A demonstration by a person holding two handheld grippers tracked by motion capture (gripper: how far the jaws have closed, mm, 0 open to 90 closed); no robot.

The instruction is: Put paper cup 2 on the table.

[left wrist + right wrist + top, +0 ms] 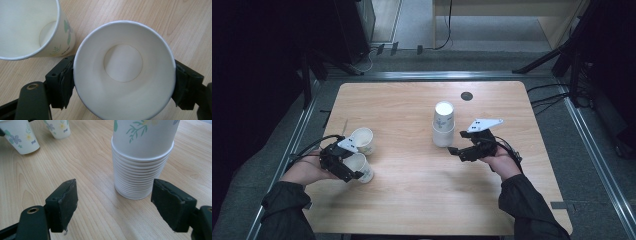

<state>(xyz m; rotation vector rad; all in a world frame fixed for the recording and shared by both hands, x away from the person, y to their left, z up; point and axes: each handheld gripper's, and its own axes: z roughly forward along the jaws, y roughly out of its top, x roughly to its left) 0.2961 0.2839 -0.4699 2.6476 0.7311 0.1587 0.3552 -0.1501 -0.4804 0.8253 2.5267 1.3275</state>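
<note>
1. Near the middle of the wooden surface (pixel 412 200), a little toward its far edge, stands the stack (pixel 443 125) of paper cups, rims down, with a leaf print on the sides.
2. Just to the person's side of the stack and slightly right, the right gripper (pixel 454 151) is held low by the right hand (pixel 499 161), its jaws spread wide with nothing between them; in the right gripper view the stack (pixel 142 157) stands beyond the gap, apart from both jaws.
3. Well left of the stack, the left gripper (pixel 357 172), held by the left hand (pixel 307 172), is clamped on a cup (pixel 362 167); in the left gripper view the jaws press its wall from both sides and its mouth faces the camera (pixel 123 70).
4. Just beyond the held cup, a second cup (pixel 363 140) lies beside it, also well left of the stack; whether the two touch cannot be told.
5. Beyond the stack, a small dark disc (pixel 467 96) sits near the far edge.
</note>
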